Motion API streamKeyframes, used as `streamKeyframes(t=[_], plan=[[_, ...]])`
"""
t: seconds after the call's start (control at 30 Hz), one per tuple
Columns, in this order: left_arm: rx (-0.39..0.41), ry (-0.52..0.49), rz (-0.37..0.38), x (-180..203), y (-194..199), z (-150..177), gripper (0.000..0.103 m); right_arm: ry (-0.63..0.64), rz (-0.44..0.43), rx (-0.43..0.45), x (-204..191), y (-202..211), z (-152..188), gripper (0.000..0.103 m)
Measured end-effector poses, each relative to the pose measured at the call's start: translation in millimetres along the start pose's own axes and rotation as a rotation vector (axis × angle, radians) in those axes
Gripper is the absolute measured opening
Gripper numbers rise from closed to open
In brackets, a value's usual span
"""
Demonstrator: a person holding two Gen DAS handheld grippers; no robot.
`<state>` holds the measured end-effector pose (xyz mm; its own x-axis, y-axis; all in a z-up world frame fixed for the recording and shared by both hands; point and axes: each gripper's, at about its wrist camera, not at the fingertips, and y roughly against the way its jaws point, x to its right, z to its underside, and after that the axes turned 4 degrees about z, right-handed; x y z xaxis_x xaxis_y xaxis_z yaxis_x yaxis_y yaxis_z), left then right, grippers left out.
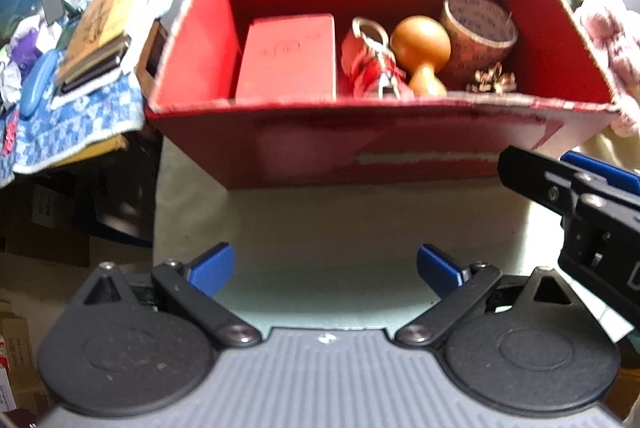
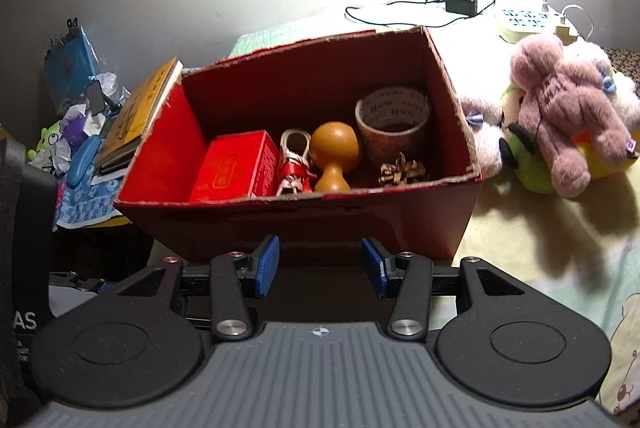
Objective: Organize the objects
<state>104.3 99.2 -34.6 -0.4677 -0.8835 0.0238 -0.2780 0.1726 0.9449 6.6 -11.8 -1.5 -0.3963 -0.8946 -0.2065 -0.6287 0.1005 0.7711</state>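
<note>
A big red box [image 2: 304, 224] sits on a bed, on a pale sheet [image 2: 540, 240]. Its top is open. Inside, things lie in a row along the near wall. A small red box [image 2: 236, 168] is on the left. Next to it lies a red and white keyring [image 2: 296, 168]. Then comes a round wooden toy [image 2: 334, 154] shaped like a ball on a short stem. A roll of tape [image 2: 394, 126] stands in the right back part, and a little brown pine cone [image 2: 402, 168] lies just in front of it.

The left gripper [image 1: 325, 270] is in front of the box, low over the sheet. Its blue fingers [image 1: 212, 270] are spread wide apart and hold nothing. The right gripper [image 2: 320, 266] is close to the front wall of the box. Its fingers are also apart and hold nothing. In the left wrist view, the right gripper [image 1: 576, 204] shows at the right edge.

To the right of the box lie soft toys, with a pink bear [image 2: 560, 108] on top. Behind them are a white power strip [image 2: 528, 20] and a black charger [image 2: 462, 2] with a thin cord.

To the left of the box is a messy pile. A yellow book [image 2: 140, 112] leans there, above a blue and white cloth [image 2: 84, 204].
</note>
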Motion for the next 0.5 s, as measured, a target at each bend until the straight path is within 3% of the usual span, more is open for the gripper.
streamKeyframes(t=[0.5], plan=[[0.205,-0.064,-0.112,-7,55,-59,0.098,-0.019,0.011,0.105,-2,21,-49,0.049]])
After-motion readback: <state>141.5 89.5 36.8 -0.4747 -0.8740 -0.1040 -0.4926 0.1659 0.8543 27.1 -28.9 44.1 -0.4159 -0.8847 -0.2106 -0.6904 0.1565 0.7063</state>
